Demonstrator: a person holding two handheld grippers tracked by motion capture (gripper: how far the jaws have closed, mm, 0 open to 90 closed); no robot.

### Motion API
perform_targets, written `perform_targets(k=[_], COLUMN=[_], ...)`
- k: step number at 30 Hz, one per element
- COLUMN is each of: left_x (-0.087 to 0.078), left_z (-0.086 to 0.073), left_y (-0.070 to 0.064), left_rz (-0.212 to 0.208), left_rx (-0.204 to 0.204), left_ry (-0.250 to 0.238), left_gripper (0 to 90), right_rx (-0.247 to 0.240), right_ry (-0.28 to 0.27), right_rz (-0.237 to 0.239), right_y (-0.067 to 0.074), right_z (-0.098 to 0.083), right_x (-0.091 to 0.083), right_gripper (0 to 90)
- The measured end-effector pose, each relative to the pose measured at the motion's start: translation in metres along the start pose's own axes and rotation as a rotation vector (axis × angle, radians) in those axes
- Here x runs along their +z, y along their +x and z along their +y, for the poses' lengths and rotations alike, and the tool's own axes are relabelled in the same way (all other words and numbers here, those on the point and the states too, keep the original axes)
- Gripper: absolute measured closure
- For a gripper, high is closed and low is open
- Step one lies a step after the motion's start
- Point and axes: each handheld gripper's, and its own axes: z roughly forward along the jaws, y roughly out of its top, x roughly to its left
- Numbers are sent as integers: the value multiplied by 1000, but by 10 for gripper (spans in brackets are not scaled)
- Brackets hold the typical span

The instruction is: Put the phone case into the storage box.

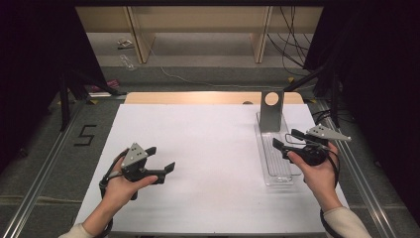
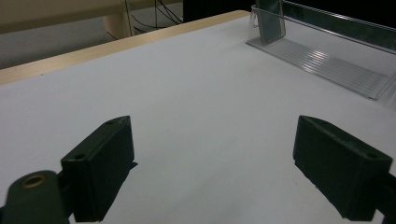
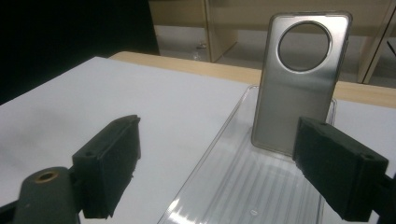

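Note:
A grey phone case [image 1: 271, 110] [image 3: 299, 79] [image 2: 271, 21] with a round camera hole stands upright at the far end of a clear ribbed plastic tray [image 1: 275, 156] [image 3: 247, 186] [image 2: 327, 63] on the right of the white table. My right gripper [image 1: 288, 140] [image 3: 215, 168] hovers open over the tray's near part, pointing at the case, nothing between its fingers. My left gripper [image 1: 161, 158] [image 2: 212, 172] is open above the bare white surface at the front left, empty.
The white sheet [image 1: 198, 158] covers a wooden table [image 1: 198, 97]. Beyond the table stand wooden shelf legs [image 1: 141, 39] and loose cables [image 1: 292, 44]. Dark curtains flank both sides. A taped "5" [image 1: 85, 135] marks the floor at left.

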Motion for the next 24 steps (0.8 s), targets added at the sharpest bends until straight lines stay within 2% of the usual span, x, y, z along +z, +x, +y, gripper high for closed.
perform_targets(k=[13, 24], left_x=[0, 0], left_z=[0, 0], left_y=[-1, -1], left_rz=[-4, -4], left_rx=[4, 9], left_ry=[4, 3], left_gripper=[121, 121], right_rx=[2, -6], right_ry=[9, 9], right_rz=[34, 30], right_y=[8, 11], right_z=[-8, -15], right_x=[-9, -16], right_gripper=[163, 163])
